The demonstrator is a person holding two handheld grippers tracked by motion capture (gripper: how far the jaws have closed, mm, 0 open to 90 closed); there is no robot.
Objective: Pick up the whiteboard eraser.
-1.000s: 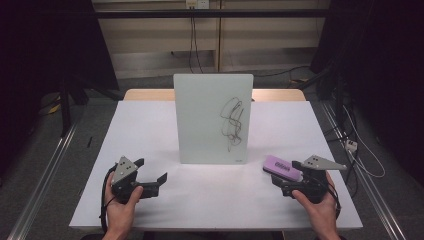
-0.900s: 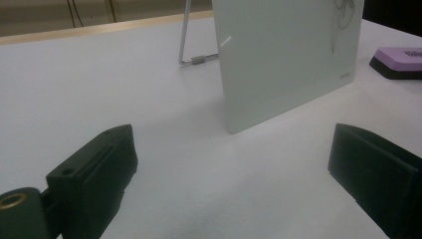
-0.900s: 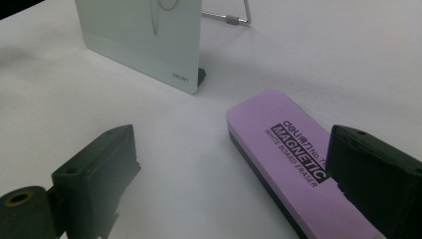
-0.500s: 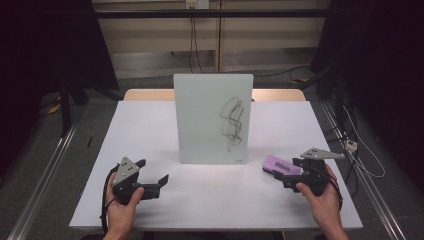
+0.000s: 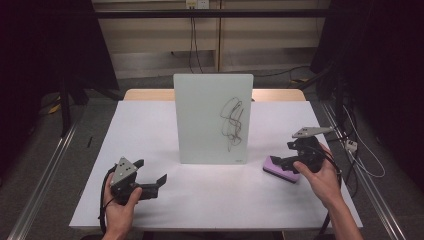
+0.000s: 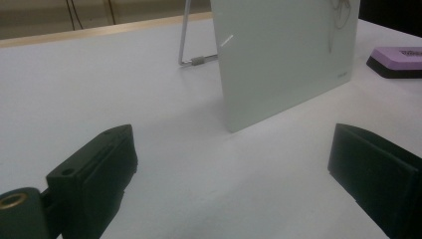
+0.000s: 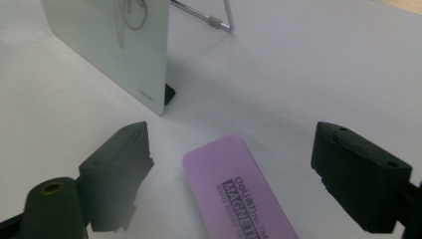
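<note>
A purple whiteboard eraser [image 5: 280,170] lies flat on the white table [image 5: 145,125] at the right. My right gripper [image 5: 286,162] is open just above it, one jaw on each side. In the right gripper view the eraser [image 7: 241,196] lies between the wide-open jaws of the right gripper [image 7: 231,137], untouched. An upright whiteboard [image 5: 212,117] with a black scribble [image 5: 233,122] stands mid-table. My left gripper [image 5: 150,171] rests open near the front left, holding nothing. In the left gripper view, the whiteboard [image 6: 286,55] is ahead of the left gripper [image 6: 231,133] and the eraser [image 6: 400,57] is far right.
A wire stand [image 6: 191,60] props the whiteboard from behind, also seen as the stand [image 7: 214,20] in the right gripper view. The table's front edge lies close behind both hands. Dark floor and cables [image 5: 350,145] lie off the table's right side.
My right hand has moved away from the person and brought its gripper over the eraser, which has stayed about where it was. The left gripper has hardly moved.
</note>
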